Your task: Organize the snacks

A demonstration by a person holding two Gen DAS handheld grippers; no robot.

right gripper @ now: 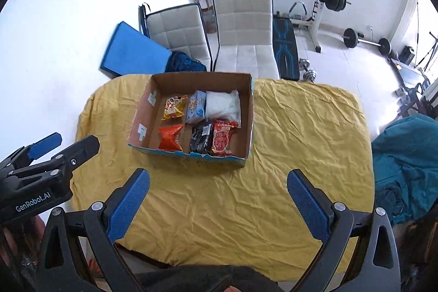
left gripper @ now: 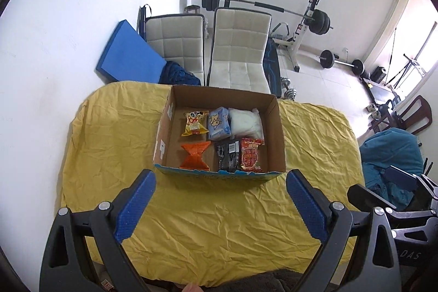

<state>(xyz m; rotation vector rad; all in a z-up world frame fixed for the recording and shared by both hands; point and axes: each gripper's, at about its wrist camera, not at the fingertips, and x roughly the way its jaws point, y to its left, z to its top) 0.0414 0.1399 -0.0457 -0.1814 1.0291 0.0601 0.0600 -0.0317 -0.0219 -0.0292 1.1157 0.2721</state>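
Note:
An open cardboard box (left gripper: pixel 277 136) (right gripper: pixel 247 122) stands on the table under a yellow cloth (left gripper: pixel 219 223) (right gripper: pixel 287 155). Inside lie two rows of snacks: a yellow packet (left gripper: pixel 195 123) (right gripper: pixel 173 107), a light blue packet (left gripper: pixel 218 123) (right gripper: pixel 196 107) and a white bag (left gripper: pixel 245 122) (right gripper: pixel 222 106) at the back; an orange packet (left gripper: pixel 195 155) (right gripper: pixel 169 138), a black packet (left gripper: pixel 227 155) (right gripper: pixel 201 138) and a red packet (left gripper: pixel 250 155) (right gripper: pixel 222 138) in front. My left gripper (left gripper: pixel 221 184) (right gripper: pixel 65 142) hangs open and empty just before the box. My right gripper (right gripper: pixel 218 182) is open and empty, further back.
Two white padded chairs (left gripper: pixel 238 51) (right gripper: pixel 243 26) stand behind the table, with a blue mat (left gripper: pixel 128 51) against the wall. A barbell rack (left gripper: pixel 309 15) and loose weights fill the far floor. A teal cloth heap (left gripper: pixel 391 155) (right gripper: pixel 408 160) lies right of the table.

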